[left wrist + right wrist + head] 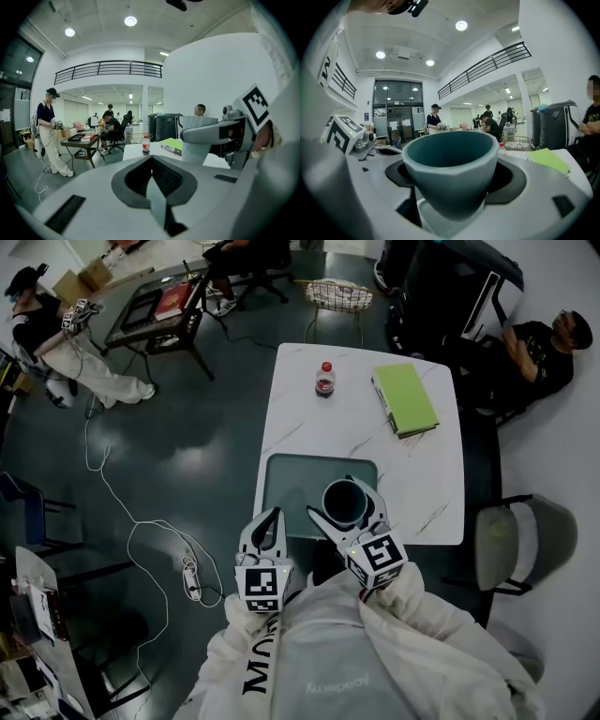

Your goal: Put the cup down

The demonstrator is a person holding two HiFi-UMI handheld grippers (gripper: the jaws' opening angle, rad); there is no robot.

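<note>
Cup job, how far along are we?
Done: the cup is gripped and over the teal tray. In hand: the right gripper holds it. Left: set it down and release; whether it touches the tray is unclear.

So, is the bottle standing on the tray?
No, the bottle stands on the bare table, apart from the tray and near the far edge.

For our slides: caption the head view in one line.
Right gripper holds a teal cup over the tray on a table; left gripper shut, empty.
</note>
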